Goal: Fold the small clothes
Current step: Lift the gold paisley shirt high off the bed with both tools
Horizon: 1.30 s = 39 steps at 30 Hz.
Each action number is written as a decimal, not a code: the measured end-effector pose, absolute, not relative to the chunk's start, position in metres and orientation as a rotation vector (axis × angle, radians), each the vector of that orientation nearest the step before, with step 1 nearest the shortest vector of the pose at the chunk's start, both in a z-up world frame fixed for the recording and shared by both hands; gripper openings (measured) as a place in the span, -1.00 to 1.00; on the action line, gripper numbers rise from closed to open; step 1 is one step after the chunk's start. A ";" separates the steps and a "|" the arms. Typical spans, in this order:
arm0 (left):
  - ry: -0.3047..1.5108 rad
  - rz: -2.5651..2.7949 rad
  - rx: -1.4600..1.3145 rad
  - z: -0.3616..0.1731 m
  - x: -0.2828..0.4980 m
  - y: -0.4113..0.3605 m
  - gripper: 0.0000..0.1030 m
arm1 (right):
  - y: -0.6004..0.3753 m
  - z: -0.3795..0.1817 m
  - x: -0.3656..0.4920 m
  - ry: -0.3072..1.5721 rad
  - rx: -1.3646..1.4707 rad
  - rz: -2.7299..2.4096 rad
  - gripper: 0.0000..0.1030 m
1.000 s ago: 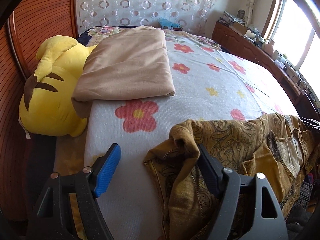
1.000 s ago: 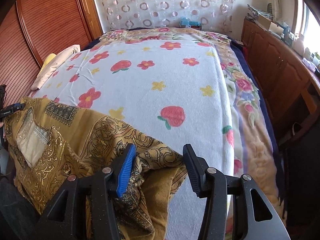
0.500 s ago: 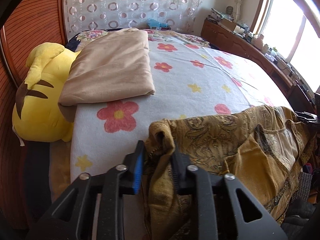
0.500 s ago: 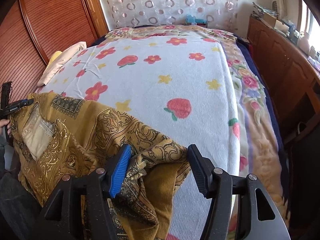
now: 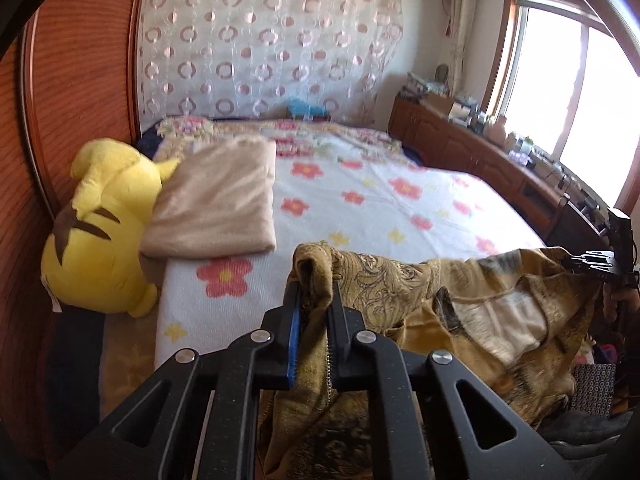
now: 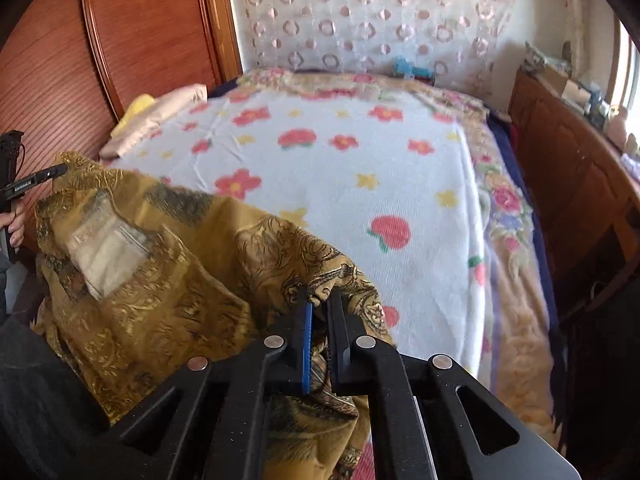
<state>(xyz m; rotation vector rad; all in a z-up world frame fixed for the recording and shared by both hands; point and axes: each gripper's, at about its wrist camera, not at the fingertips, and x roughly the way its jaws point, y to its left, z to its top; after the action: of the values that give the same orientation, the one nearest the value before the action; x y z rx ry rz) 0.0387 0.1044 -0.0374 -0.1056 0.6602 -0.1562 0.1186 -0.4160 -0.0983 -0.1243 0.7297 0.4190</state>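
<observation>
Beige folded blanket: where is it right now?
In the left wrist view the beige folded blanket lies on the far left of the flowered bedspread, its left edge resting against the yellow plush toy beside the wooden wall.

Pretty bright room, daylight pouring through a big window [image 5: 576, 92] on the right. Wide bed under a white flower-print blanket [image 5: 380, 208], reddish ribbed wooden wardrobe [image 6: 132, 36] on the left, sheer circle-patterned curtain [image 5: 260, 48] behind, cluttered brown wooden cabinets [image 5: 472, 152] under the window.
</observation>
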 end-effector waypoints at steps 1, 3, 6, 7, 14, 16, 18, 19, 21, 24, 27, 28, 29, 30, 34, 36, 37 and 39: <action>0.627 -0.162 -0.111 -0.026 0.031 0.104 -0.77 | -0.415 -0.092 0.112 0.700 -0.119 0.412 -0.90; 0.575 -0.169 -0.113 -0.007 0.022 0.102 -0.77 | -0.418 -0.075 0.097 0.635 -0.109 0.403 -0.90; 0.493 -0.178 -0.111 0.024 0.008 0.099 -0.78 | -0.419 -0.044 0.071 0.531 -0.104 0.401 -0.91; 0.472 -0.186 -0.112 0.032 0.005 0.099 -0.78 | -0.418 -0.032 0.061 0.494 -0.107 0.403 -0.91; 0.295 -0.170 -0.094 0.100 -0.021 0.109 -0.78 | -0.410 0.048 -0.002 0.232 -0.137 0.374 -0.91; 0.259 -0.169 -0.091 0.117 -0.024 0.114 -0.78 | -0.408 0.070 -0.013 0.186 -0.152 0.382 -0.92; 0.219 -0.172 -0.092 0.137 -0.028 0.120 -0.78 | -0.406 0.091 -0.024 0.139 -0.175 0.381 -0.92; 0.202 -0.163 -0.085 0.143 -0.029 0.120 -0.78 | -0.405 0.103 -0.031 0.105 -0.187 0.373 -0.92; 0.152 -0.150 -0.063 0.164 -0.033 0.121 -0.78 | -0.404 0.125 -0.043 0.056 -0.205 0.366 -0.92; 0.095 -0.141 -0.046 0.186 -0.037 0.123 -0.78 | -0.407 0.154 -0.057 0.006 -0.208 0.352 -0.92; 0.042 -0.121 -0.029 0.214 -0.037 0.129 -0.78 | -0.409 0.181 -0.069 -0.039 -0.206 0.338 -0.92; 0.031 -0.117 -0.028 0.221 -0.037 0.131 -0.78 | -0.409 0.189 -0.072 -0.048 -0.206 0.334 -0.92; 0.024 -0.113 -0.025 0.228 -0.035 0.133 -0.78 | -0.409 0.197 -0.076 -0.058 -0.210 0.332 -0.92; 0.019 -0.107 -0.020 0.232 -0.034 0.134 -0.78 | -0.407 0.201 -0.079 -0.066 -0.210 0.327 -0.92; 0.021 -0.065 0.000 0.242 -0.011 0.140 -0.78 | -0.398 0.215 -0.068 -0.050 -0.227 0.319 -0.92; 0.059 -0.044 0.000 0.234 0.014 0.144 -0.78 | -0.388 0.207 -0.048 -0.019 -0.236 0.309 -0.92; 0.075 -0.038 -0.001 0.229 0.022 0.144 -0.78 | -0.389 0.202 -0.036 0.012 -0.235 0.313 -0.92; 0.121 -0.015 0.005 0.214 0.047 0.146 -0.78 | -0.384 0.193 0.005 0.064 -0.238 0.305 -0.92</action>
<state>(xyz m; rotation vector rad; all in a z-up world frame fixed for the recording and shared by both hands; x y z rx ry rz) 0.0466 0.1464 0.2137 0.0046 0.1209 -0.0147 0.0045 -0.3844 0.1931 -0.2382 0.0638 0.3051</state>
